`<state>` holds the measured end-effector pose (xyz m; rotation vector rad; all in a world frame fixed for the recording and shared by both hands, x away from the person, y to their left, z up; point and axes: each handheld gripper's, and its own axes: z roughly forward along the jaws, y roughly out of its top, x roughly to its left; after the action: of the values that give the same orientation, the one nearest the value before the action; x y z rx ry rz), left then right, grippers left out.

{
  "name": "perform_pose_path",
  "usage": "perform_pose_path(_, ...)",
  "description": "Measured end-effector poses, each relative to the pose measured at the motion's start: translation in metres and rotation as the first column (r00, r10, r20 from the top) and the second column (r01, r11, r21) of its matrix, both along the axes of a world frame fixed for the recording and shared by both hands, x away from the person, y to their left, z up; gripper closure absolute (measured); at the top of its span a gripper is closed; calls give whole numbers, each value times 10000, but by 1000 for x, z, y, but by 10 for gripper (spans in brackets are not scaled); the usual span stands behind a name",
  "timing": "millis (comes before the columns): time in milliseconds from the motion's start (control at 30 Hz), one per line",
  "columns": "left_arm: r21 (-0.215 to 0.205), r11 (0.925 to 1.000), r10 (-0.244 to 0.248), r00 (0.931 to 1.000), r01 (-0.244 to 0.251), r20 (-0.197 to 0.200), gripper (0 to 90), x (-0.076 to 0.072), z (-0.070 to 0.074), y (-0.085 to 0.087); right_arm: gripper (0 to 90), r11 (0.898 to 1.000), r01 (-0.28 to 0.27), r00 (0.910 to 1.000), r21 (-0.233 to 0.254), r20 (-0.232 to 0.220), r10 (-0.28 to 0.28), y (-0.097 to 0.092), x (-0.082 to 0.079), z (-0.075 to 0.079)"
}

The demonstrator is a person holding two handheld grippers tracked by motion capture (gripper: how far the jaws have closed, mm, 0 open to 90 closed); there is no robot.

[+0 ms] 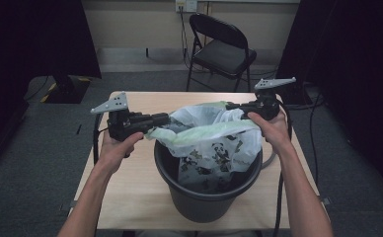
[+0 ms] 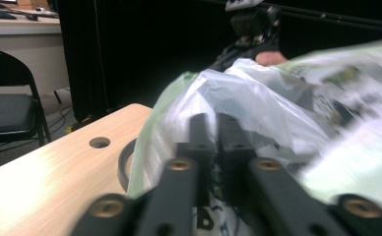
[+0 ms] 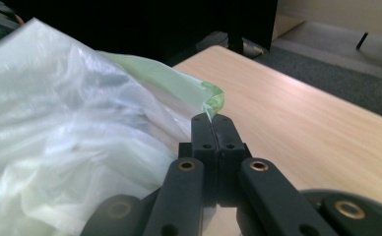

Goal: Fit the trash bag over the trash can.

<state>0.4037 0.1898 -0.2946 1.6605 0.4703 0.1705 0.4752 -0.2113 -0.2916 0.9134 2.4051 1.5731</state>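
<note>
A thin plastic bag [image 1: 209, 133], whitish with a green rim and panda prints, hangs over and into a black bucket [image 1: 199, 197] on the wooden table [image 1: 130, 187]. My left gripper [image 1: 166, 118] reaches in from the left, its jaws shut on the bag's left edge. In the left gripper view the left gripper [image 2: 214, 129] has its jaws together, with the bag's film [image 2: 258, 98] bunched around them. My right gripper [image 1: 229, 105] holds the bag's far right edge. In the right gripper view the right gripper [image 3: 212, 123] pinches the green rim [image 3: 213, 101]. Between the two grippers the bag mouth is stretched above the bucket.
A black folding chair [image 1: 224, 49] stands behind the table on grey carpet. The tabletop has a small round hole [image 2: 99, 142] near the bucket's rim [image 2: 122, 164]. Cables trail off both grippers past the table's sides. Dark curtains flank the room.
</note>
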Motion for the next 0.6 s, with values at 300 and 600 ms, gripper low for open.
perform_pose_path(300,202,9987,-469,9983,462,348,897,-15,1,6,583,9967,796,9968,-174,35,-795,0,4,-10)
perform_pose_path(600,253,9944,-1045,9919,1029,728,867,-38,0,17,412,9864,1391,9865,875,743,-1457,-11,-9,27)
